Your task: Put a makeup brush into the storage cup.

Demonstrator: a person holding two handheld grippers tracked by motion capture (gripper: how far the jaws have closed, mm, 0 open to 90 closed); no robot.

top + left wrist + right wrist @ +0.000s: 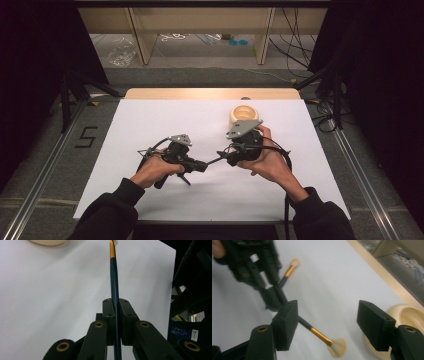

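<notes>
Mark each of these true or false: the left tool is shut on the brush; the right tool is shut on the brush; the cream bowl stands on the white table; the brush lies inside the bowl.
1. The left tool is shut on the brush. True.
2. The right tool is shut on the brush. False: its jaws stand wide apart and the pads do not press the brush.
3. The cream bowl stands on the white table. True.
4. The brush lies inside the bowl. False: it is held in the left tool, over the table and apart from the bowl.
</notes>
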